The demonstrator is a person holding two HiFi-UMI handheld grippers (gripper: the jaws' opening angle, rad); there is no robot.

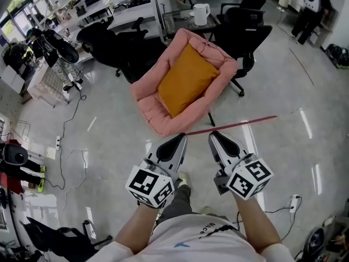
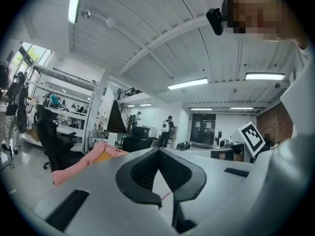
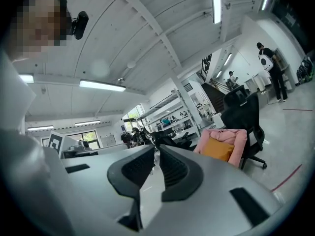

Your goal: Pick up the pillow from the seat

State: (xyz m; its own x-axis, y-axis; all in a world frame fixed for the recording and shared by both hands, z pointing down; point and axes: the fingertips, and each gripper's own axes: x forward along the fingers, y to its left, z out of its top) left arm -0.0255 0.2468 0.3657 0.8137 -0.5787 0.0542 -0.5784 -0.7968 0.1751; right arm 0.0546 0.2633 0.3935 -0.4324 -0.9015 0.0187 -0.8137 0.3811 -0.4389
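We hold both tools near us, apart from the seat.
Our left hand-held gripper [image 1: 181,138] and right hand-held gripper [image 1: 214,136] are both closed and empty; the orange pillow [image 1: 185,79] lies in the pink seat [image 1: 148,109] farther off.

Left gripper [image 2: 158,151], jaws together; pink seat [image 2: 74,167] low at left.

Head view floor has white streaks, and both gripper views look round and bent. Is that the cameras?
Head view: white glare streaks on the glossy grey floor; the orange pillow on the pink padded seat is sharp. Left gripper view: fisheye circle, black corners, bowed ceiling beams, left tongs softly blurred up close. Right gripper view: same bending, right tongs soft too.
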